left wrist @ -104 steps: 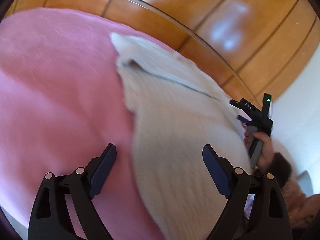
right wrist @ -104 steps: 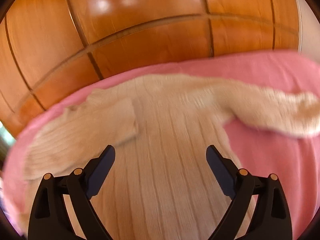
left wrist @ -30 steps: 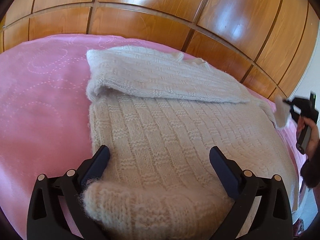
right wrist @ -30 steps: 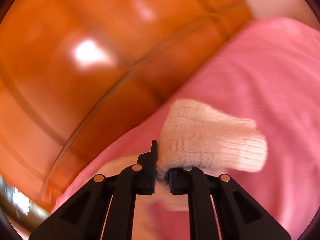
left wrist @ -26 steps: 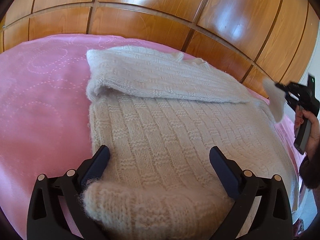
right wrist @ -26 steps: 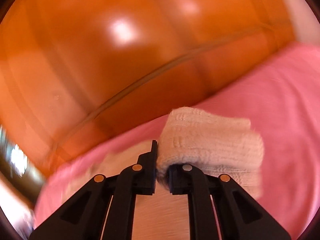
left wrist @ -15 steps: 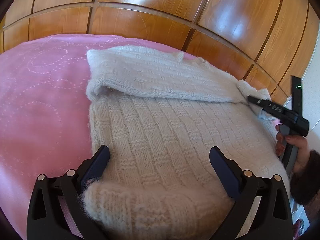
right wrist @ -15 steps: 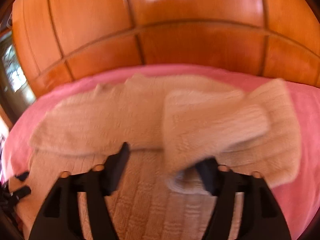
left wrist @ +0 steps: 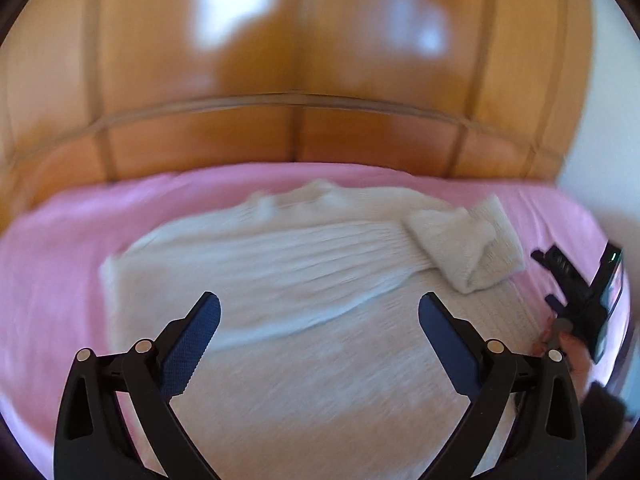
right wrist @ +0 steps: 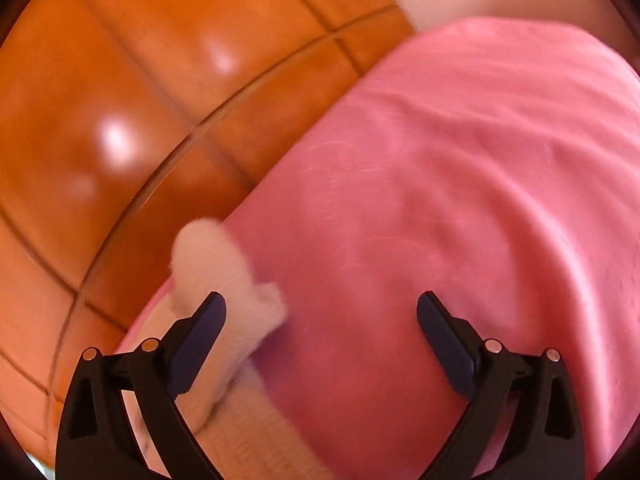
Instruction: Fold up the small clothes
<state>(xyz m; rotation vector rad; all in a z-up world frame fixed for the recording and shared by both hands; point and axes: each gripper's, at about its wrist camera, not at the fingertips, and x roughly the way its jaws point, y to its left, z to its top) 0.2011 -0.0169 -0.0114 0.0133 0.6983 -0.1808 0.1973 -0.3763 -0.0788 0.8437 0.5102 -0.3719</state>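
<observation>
1. Clearly, our risk is the folded right sleeve: it lies loosely on the cream knit sweater, which is spread on the pink bedspread, and could slide off.
2. Our right gripper is opening wide, with nothing between its jaws; the sleeve cuff lies just beside its left finger.
3. Our left gripper hovers over the sweater, fingers wide apart and empty.

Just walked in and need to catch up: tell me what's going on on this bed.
A person with a gripper in each hand is folding a cream knit sweater spread on a pink bedspread. Both sleeves lie folded across its body. The left gripper hovers open above the sweater. The right gripper, at the sweater's edge, is opening its jaws, with only bedspread between them and a sleeve end beside one finger.
</observation>
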